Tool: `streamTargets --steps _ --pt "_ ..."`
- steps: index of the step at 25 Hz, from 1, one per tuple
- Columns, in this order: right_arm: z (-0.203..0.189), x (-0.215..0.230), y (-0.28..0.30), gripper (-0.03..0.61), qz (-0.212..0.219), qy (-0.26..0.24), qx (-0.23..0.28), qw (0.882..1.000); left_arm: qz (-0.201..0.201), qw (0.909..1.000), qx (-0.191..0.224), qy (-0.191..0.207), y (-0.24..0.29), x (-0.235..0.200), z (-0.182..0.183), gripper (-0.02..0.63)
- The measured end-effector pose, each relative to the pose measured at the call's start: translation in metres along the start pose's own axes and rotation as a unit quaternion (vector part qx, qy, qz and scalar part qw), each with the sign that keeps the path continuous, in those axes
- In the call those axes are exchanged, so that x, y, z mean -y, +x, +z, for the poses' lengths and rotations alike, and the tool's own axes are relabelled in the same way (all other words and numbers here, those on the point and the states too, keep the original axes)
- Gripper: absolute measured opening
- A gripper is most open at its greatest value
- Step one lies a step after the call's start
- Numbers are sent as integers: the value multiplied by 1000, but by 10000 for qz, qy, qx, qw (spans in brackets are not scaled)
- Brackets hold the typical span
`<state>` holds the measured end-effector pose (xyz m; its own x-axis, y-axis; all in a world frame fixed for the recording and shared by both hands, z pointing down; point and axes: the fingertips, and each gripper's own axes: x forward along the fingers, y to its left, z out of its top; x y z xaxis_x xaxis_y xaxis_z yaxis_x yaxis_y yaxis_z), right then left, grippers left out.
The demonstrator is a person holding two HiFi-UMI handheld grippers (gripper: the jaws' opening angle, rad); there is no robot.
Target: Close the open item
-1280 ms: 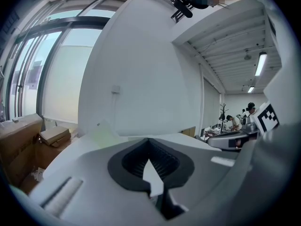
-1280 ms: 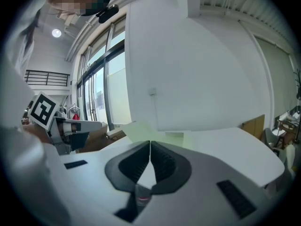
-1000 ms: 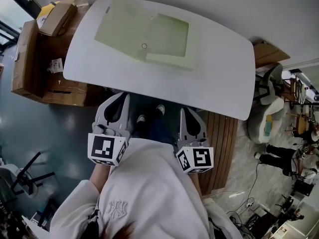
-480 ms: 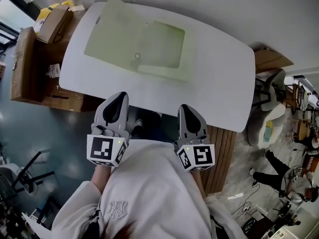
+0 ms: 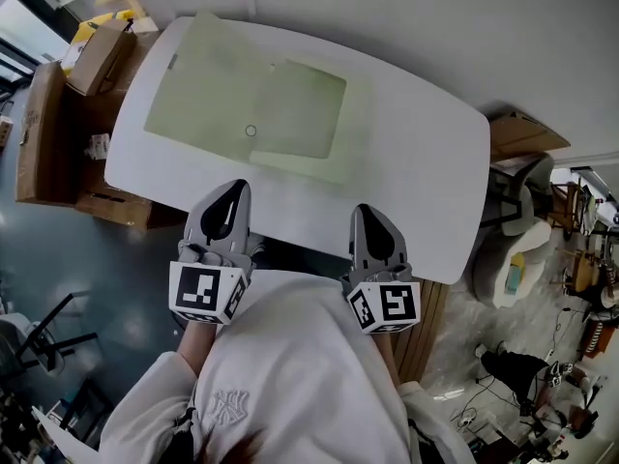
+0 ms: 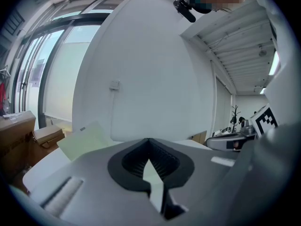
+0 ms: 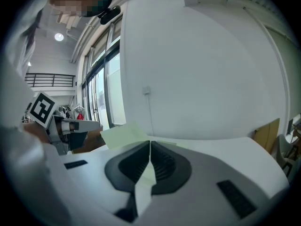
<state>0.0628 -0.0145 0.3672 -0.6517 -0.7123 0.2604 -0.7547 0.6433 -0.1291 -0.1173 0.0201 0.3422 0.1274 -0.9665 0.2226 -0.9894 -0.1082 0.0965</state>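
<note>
Lying on the far left part of the white worktop (image 5: 416,162) is the open item, a pale green folder (image 5: 290,104), spread flat on the side nearer the worktop's middle, with its outer leaf reaching almost to the far left corner. In the left gripper view that outer leaf stands tilted up off the surface. A small ring (image 5: 250,130) sits near the fold line. The folder's far edge runs close to the worktop's far edge and the white wall (image 5: 387,17) behind it. Its near edge leaves a bare strip of worktop before the near edge. The whole right half of the worktop is bare as far as its rounded right end. The left tool (image 5: 232,188) pokes just over the worktop's near edge, in line with the folder, and its jaws are pressed together with nothing between them. The right tool (image 5: 366,211) also reaches just over the near edge, nearer the worktop's middle and off the folder's right corner, with its jaws likewise pressed together on nothing. Neither tool touches the folder. Cardboard boxes (image 5: 97,56) crowd the floor off the worktop's left end, and a chair (image 5: 513,249) stands off its right end.
</note>
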Motion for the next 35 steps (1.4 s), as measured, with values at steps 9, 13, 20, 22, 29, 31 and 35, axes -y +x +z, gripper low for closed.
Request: streamTargets --steps 9,13,20,22,29,31,35 --pt "-1 13 10 11 46 45 -29 10000 143 9998 -90 -45 11 -3 -5 6" --pt "1 11 17 11 26 43 -14 10000 133 9998 -101 -64 14 -10 -5 6" --pt "17 1 34 11 0 53 94 9999 147 9999 -7 -41 18 -34 11 6" --pt "20 -2 41 11 -11 43 101 9999 195 9998 20 -28 18 -45 16 6" --pt "27 -8 57 11 -77 21 104 9999 346 9994 53 -42 20 -75 22 6" --pt "29 -7 60 11 -104 14 114 9999 346 9993 73 -78 23 -79 23 6" --pt "32 -5 67 11 -142 31 142 9998 458 9989 129 -30 25 -91 26 6"
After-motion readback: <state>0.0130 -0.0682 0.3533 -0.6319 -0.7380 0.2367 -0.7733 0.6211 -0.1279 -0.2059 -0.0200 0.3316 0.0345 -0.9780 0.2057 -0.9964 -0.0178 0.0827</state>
